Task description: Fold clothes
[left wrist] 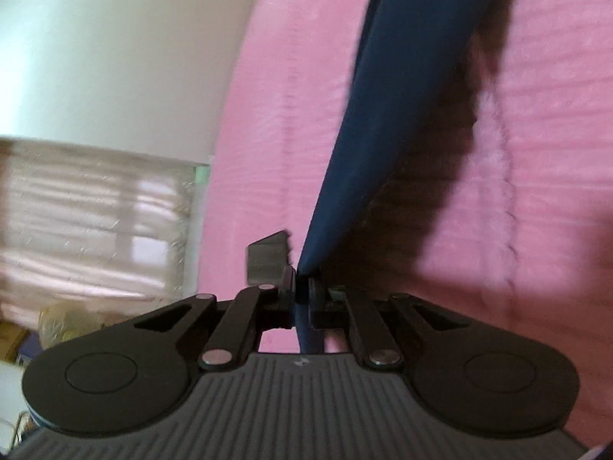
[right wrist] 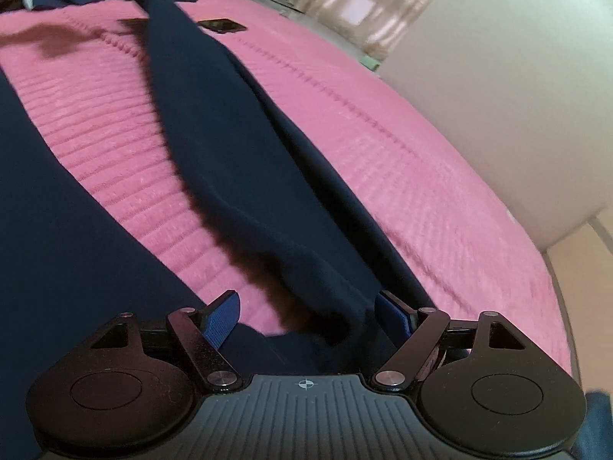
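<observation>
Pinched between the closed fingers of the left gripper (left wrist: 295, 281) is a fold of the navy garment (left wrist: 387, 88). From that grip the cloth rises taut and narrow, straight ahead of the claw and a little to its right, lifted off the pink blanket (left wrist: 291, 115) and casting a dark shadow just to the right of itself. Off to the left of this claw stands a pale wall (left wrist: 107, 46), with a curtained window (left wrist: 95, 222) below it; that side is blurred, so I cannot make out much more.

Over at the right gripper (right wrist: 308, 316), the blue-padded fingers (right wrist: 224, 316) stand wide apart with nothing clamped. Between them and just ahead, the navy garment (right wrist: 214, 126) lies bunched on the pink blanket (right wrist: 364, 122), running away as a long dark strip. Another dark stretch of cloth lies to the left of this claw. Far ahead on the blanket, just right of the strip, sits a small dark flat object (right wrist: 222, 25), possibly a phone. A pale wall (right wrist: 517, 96) stands to the right.
</observation>
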### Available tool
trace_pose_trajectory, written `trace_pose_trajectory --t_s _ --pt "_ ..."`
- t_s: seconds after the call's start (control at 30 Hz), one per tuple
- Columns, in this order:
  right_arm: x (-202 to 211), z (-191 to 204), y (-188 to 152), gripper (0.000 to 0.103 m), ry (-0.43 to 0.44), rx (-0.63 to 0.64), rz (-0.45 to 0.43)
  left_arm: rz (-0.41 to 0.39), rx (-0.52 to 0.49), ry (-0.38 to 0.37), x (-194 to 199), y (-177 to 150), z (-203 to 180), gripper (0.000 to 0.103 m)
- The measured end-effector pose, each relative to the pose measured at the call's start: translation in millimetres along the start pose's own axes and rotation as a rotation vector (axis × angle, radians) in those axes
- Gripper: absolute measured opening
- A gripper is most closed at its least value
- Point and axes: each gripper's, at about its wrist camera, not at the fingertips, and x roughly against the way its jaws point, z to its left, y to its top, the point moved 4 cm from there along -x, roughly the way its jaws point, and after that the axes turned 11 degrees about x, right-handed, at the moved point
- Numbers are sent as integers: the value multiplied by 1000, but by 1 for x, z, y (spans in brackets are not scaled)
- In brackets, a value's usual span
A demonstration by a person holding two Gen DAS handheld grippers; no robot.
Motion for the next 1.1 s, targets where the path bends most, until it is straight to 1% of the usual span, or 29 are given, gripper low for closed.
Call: trace_pose_trajectory --t_s 0.03,0.1,0.2,0.27,0.3,0.4,0.5,0.63,0.7,0.8,0.87,0.93,1.03,1.1 --pt "1 0 -4 79 0 -12 9 4 -18 0 9 -6 -1 5" --pt "3 -3 -12 79 -11 -40 28 29 -41 -36 18 -14 -7 5" --pt "8 -12 -25 80 -15 -139 53 74 -26 -97 25 -30 -18 5" --pt "13 -18 -38 80 -20 -203 79 94 -41 -103 28 -40 -30 5" --pt "15 -20 -46 80 -26 -224 97 115 -37 -107 26 -45 -35 3" --pt "29 -28 -70 80 -33 -306 123 156 31 -159 25 -57 -42 3" --pt "58 -37 -97 80 -71 -443 125 168 58 -150 34 -57 -43 3" --pt "108 -42 -141 80 -160 -620 124 173 133 -138 65 -54 -45 5" --pt "126 -50 -170 80 -188 -711 139 171 163 -144 82 -52 -46 6" --pt "145 -69 -210 80 -219 -864 154 137 251 -194 113 -37 -54 9" --pt "152 -81 -232 79 -223 -951 147 102 318 -249 135 -22 -63 11" --pt "154 -93 -248 79 -218 -1022 131 56 365 -322 157 -5 -77 13" --pt "150 -110 -269 79 -168 -1131 115 -9 405 -422 189 19 -102 15" --pt "141 -115 -282 79 -125 -1221 120 -39 414 -471 205 35 -119 17"
